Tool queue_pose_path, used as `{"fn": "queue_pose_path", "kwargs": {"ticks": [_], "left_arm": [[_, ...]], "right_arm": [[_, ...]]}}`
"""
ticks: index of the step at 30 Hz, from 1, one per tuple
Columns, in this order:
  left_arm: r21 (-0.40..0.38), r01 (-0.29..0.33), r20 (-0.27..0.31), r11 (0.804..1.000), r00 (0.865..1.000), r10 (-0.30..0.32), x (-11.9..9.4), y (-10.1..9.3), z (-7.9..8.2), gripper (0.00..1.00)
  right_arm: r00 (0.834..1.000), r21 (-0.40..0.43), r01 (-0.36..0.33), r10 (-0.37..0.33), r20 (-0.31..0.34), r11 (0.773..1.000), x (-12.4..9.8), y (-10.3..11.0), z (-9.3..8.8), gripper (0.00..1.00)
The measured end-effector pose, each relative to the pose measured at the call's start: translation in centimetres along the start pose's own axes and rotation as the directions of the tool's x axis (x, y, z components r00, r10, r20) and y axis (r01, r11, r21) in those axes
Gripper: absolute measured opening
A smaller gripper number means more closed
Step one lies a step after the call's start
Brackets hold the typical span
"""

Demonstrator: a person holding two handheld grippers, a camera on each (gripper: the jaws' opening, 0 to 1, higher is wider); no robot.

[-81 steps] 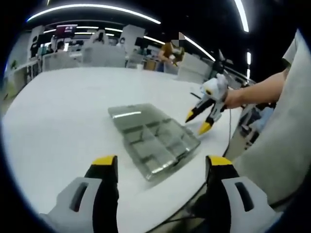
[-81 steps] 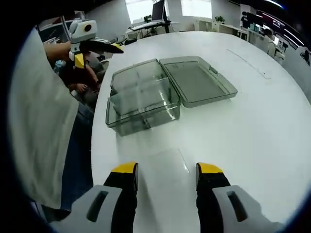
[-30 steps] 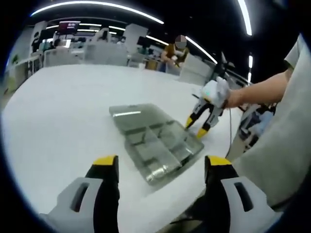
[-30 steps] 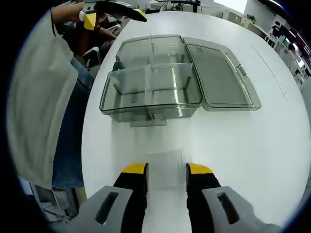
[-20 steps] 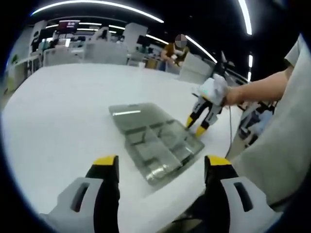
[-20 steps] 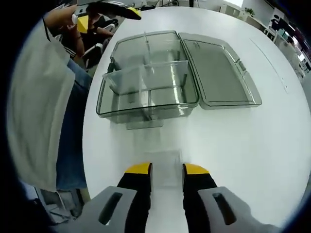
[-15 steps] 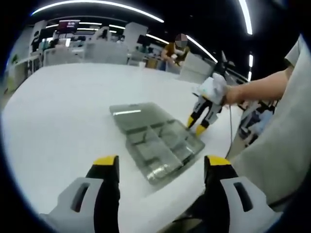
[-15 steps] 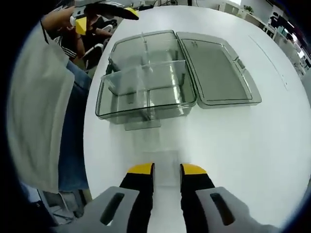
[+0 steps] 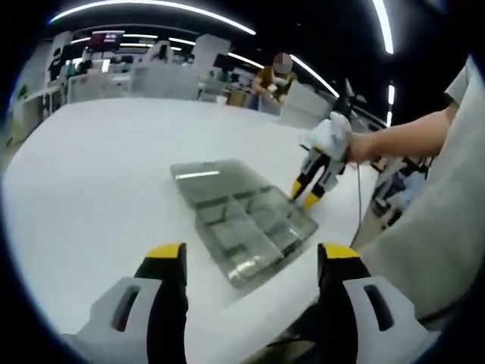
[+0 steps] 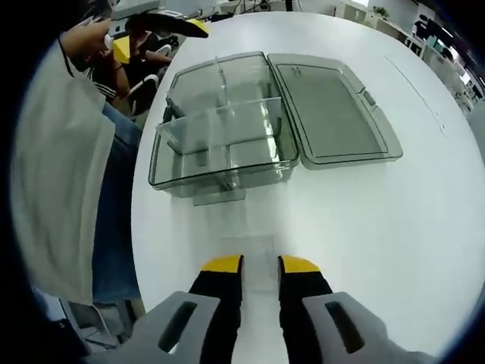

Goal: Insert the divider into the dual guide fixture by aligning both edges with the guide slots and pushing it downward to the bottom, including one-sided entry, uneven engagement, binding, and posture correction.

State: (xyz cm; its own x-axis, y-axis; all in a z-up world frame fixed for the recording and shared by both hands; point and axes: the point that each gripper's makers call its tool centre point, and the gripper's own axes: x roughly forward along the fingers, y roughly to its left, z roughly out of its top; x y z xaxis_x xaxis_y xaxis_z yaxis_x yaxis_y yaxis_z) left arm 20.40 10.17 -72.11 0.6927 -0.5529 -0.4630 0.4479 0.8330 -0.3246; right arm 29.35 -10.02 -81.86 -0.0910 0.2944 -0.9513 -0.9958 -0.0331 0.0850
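Divider [image 10: 250, 265], a thin clear sheet that is hard to make out against the white table [image 10: 394, 227], lies flat just ahead of the right gripper [image 10: 260, 263] in the right gripper view. That gripper's yellow-tipped jaws stand nearly closed, with only a narrow gap between them, and the near edge of the sheet sits in that gap; whether the pads truly pinch it I cannot tell. Beyond it, apart from the sheet, stands the smoky transparent box [image 10: 223, 144] that serves as the guide fixture, with partitions already upright inside it and its hinged lid [image 10: 330, 114] laid open flat on the table beside it.

In the left gripper view the left gripper [image 9: 252, 256] hangs over the near part of the table [image 9: 91, 174] with its jaws wide apart and nothing between them. The box [image 9: 242, 220] lies ahead of it, lid side further away. The right gripper [image 9: 307, 193] comes in from the right (held by a bare forearm [image 9: 402, 140]), its tips down at the table just past the far corner of the box. A person's light shirt [image 10: 53, 174] fills the left side of the right gripper view.
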Motion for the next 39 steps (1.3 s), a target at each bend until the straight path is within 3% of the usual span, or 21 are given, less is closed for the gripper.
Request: {"fn": "queue_pose_path", "kwargs": {"ticks": [4,13,20,26,28,39], "left_arm": [[0.000,0.000,-0.001,1.000,1.000,0.000,0.0,0.2,-0.2,0.68],[-0.003,-0.005,0.000,1.000,1.000,0.005,-0.3,0.0,-0.3,0.68],[-0.001,0.000,0.005,1.000,1.000,0.000,-0.3,-0.7,0.0,0.68],[-0.002,-0.002,0.009,1.000,1.000,0.002,-0.4,-0.6,0.0,0.68],[-0.002,-0.002,0.009,1.000,1.000,0.002,-0.4,-0.6,0.0,0.68],[-0.007,-0.002,0.018,1.000,1.000,0.003,-0.4,-0.5,-0.1,0.68]], "right_arm": [[0.999,-0.042,-0.011,0.009,-0.047,0.999,0.4,0.5,-0.4,0.15],[1.000,-0.017,-0.014,0.013,-0.013,1.000,0.1,1.4,0.5,0.25],[0.998,-0.010,-0.009,0.008,-0.056,1.000,0.2,2.1,-0.3,0.35],[0.998,-0.023,0.016,-0.018,-0.061,1.000,0.2,2.0,-0.4,0.33],[0.995,-0.091,0.043,-0.051,-0.081,0.995,0.3,1.6,-0.6,0.31],[0.990,-0.062,0.079,-0.086,-0.113,0.995,0.5,1.9,-0.6,0.29]]}}
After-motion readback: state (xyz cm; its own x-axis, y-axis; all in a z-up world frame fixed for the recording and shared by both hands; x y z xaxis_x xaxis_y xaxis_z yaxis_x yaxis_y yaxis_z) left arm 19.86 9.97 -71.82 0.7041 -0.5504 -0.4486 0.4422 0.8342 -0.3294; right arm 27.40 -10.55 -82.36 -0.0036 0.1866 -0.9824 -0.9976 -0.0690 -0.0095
